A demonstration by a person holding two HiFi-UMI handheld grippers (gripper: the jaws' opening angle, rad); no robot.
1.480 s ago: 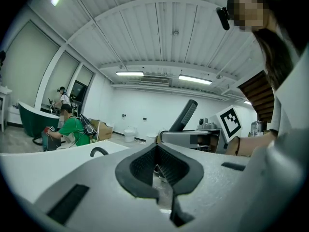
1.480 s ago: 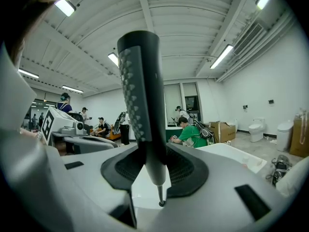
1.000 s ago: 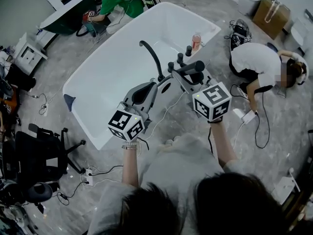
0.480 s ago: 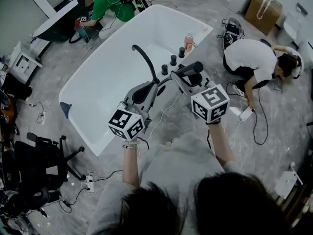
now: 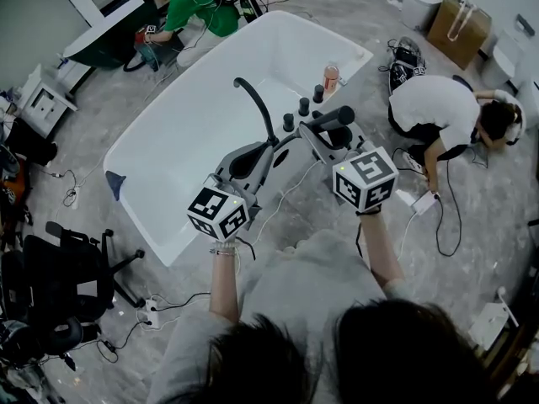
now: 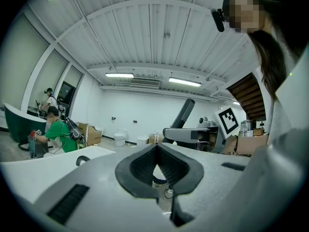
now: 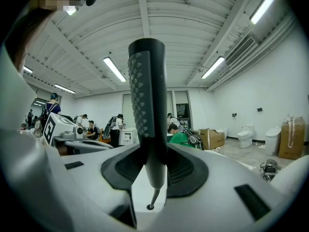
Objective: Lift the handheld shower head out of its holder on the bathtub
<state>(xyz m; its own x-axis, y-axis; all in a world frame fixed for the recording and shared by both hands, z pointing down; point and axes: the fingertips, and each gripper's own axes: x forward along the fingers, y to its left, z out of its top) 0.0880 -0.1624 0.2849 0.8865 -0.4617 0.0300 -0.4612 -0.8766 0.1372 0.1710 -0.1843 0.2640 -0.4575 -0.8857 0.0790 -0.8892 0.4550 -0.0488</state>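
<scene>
The black handheld shower head (image 7: 146, 105) stands upright between the jaws of my right gripper (image 7: 153, 163), which is shut on its handle. Its thin hose (image 7: 153, 196) drops to a small hole (image 7: 150, 207) in the white tub rim below. From the head view the shower head (image 5: 330, 118) is a dark bar over the rim of the bathtub (image 5: 147, 192), with my right gripper (image 5: 324, 135) around it. My left gripper (image 5: 253, 156) hovers to its left, shut and empty; its pads (image 6: 145, 166) meet at the top. The shower head (image 6: 183, 114) also shows in the left gripper view.
A black curved spout (image 5: 257, 101), three black knobs (image 5: 303, 106) and a pink bottle (image 5: 331, 77) stand on the tub's rim. One person crouches at the right (image 5: 438, 112), another in green at the back (image 5: 198, 11). Office chairs (image 5: 72, 263) and cables lie at the left.
Both grippers and the shower head stay as they were; only the head view shifts slightly.
</scene>
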